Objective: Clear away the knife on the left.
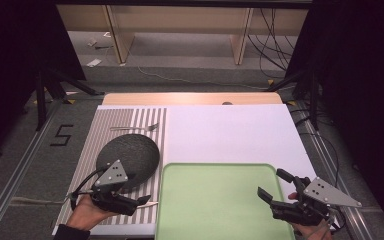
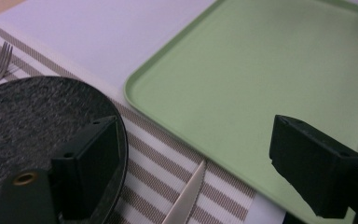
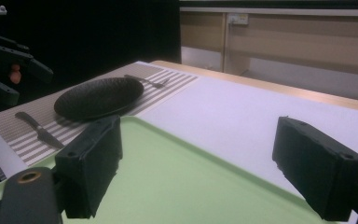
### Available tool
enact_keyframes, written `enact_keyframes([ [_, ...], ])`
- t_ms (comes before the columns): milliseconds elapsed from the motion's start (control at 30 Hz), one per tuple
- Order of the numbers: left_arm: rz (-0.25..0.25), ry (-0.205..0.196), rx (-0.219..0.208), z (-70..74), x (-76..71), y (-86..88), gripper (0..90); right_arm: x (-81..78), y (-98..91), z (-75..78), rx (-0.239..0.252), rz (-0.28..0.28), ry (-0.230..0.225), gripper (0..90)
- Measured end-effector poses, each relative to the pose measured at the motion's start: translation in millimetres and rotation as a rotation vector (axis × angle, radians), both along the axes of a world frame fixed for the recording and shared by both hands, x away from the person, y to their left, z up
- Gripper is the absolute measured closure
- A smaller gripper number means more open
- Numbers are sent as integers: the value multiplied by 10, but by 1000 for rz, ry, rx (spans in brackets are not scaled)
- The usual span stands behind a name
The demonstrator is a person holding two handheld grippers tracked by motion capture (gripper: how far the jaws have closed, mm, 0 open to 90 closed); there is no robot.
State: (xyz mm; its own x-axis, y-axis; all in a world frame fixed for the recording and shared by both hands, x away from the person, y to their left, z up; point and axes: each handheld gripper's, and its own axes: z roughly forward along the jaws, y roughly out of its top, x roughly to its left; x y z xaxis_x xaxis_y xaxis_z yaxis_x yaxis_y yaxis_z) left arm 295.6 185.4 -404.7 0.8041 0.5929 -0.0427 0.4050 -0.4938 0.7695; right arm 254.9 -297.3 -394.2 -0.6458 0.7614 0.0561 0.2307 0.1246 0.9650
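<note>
Left gripper (image 1: 141, 200) sat low at near left, jaws spread wide. Right gripper (image 1: 275, 184) at near right, jaws apart, seemingly hovering, empty.

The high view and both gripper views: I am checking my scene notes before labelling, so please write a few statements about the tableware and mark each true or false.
1. The green tray has nothing on it. True.
2. The fork lies on the dark plate. False: it lies on the striped placemat, beyond the plate.
3. The knife lies on the striped placemat. True.
4. The left hand-held gripper is shut on the knife. False: its jaws stand open above it.
5. The right hand-held gripper is open. True.
</note>
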Motion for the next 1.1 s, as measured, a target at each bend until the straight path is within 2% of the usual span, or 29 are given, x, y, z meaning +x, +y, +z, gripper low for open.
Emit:
enact_keyframes([
  [100,4,12,31,-26,4,121,156,2,-3,-1,1,0,1,167],
  [233,19,21,12,-31,8,202,157,5,-3,-3,4,-2,6,167],
  [333,12,46,43,-47,20,277,158,0,-8,-1,5,-3,6,167],
  [433,3,54,66,-46,19,288,158,3,-10,-2,9,-2,6,167],
  [533,-12,58,107,-68,30,304,157,5,-7,-4,9,-2,8,168],
  [767,-4,98,131,-150,58,448,161,4,-8,-3,11,-2,10,168],
  [933,-1,124,170,-214,66,531,164,1,-5,-1,9,2,8,169],
  [1100,-10,136,210,-233,63,544,175,3,-5,-1,10,1,11,169],
])
